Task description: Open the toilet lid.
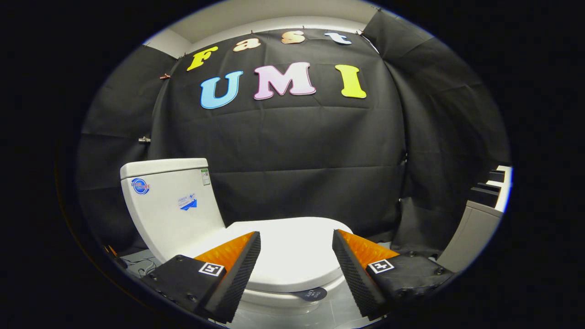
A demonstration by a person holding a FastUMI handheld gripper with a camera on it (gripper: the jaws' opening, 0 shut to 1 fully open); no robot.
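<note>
Gripper (296, 237) spread wide, nothing between the fingers, hovering above the toilet lid (292, 256), which lies flat and closed just ahead. The tank (171, 201) rises behind-left; a grey cabinet (473, 233) stands well off right.

Your claw (296, 249) hangs with its two fingers (237, 267) spread wide apart, and the closed toilet lid (292, 246) lies between and just beyond them, touching neither. The tank (169, 201) stands at the far left end of the toilet, behind the lid, with the booth wall (297, 155) farther back. Off to your right, well apart from the toilet, sits a cabinet (475, 228).
</note>
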